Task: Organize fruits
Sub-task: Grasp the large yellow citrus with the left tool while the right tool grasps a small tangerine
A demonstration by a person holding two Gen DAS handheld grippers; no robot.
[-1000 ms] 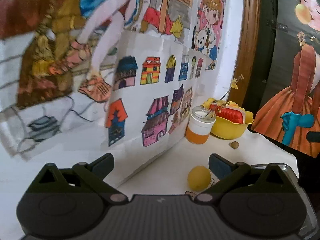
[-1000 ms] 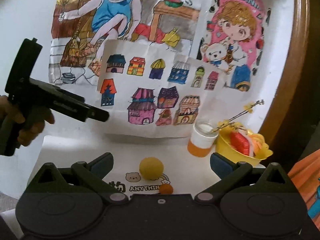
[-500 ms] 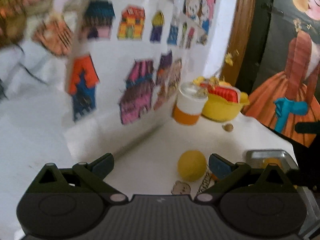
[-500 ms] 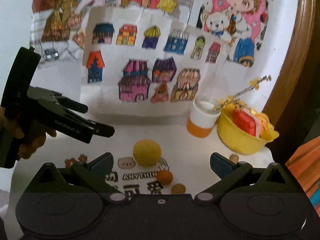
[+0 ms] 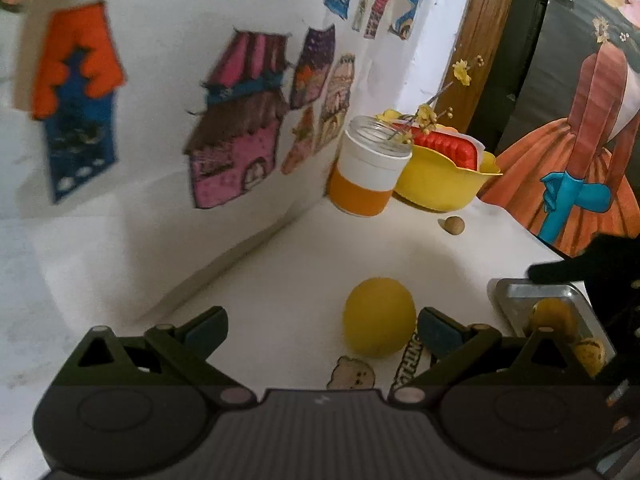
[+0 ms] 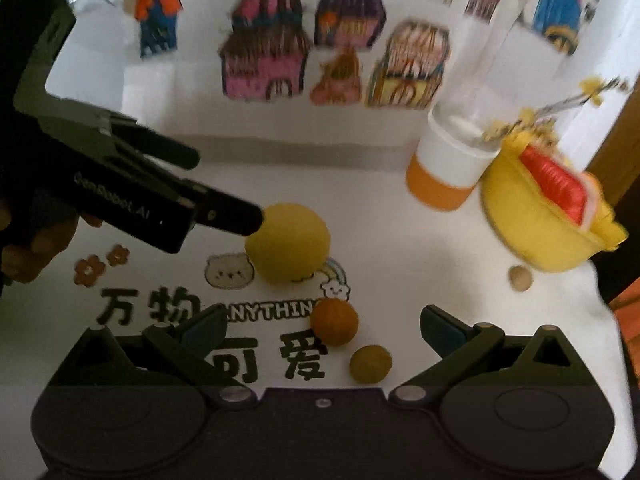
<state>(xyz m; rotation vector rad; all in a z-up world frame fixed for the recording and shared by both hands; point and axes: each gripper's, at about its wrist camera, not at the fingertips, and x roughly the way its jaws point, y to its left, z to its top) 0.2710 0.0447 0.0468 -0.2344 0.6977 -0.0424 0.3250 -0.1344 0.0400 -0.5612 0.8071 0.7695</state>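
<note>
A large round yellow fruit (image 5: 378,328) lies on the white mat, just inside the right finger of my open left gripper (image 5: 322,328). In the right wrist view the same yellow fruit (image 6: 288,242) has the left gripper (image 6: 222,188) coming in from the left, its lower finger touching the fruit's side. My right gripper (image 6: 322,326) is open and low over the mat. A small orange fruit (image 6: 335,322) sits between its fingers, and a smaller yellow-brown fruit (image 6: 371,363) lies just nearer. A metal tray (image 5: 532,292) at the right holds two yellowish fruits (image 5: 554,318).
A white-and-orange jar (image 5: 370,172) and a yellow bowl (image 5: 444,192) with a red item stand against the drawing-covered wall at the back right. A tiny brown round fruit (image 5: 455,225) lies in front of the bowl. A hand (image 6: 24,256) holds the left gripper.
Both grippers have tilted down and moved closer to the table. The left one has closed in on the large yellow fruit; the small orange fruit now lies between the right fingers.
</note>
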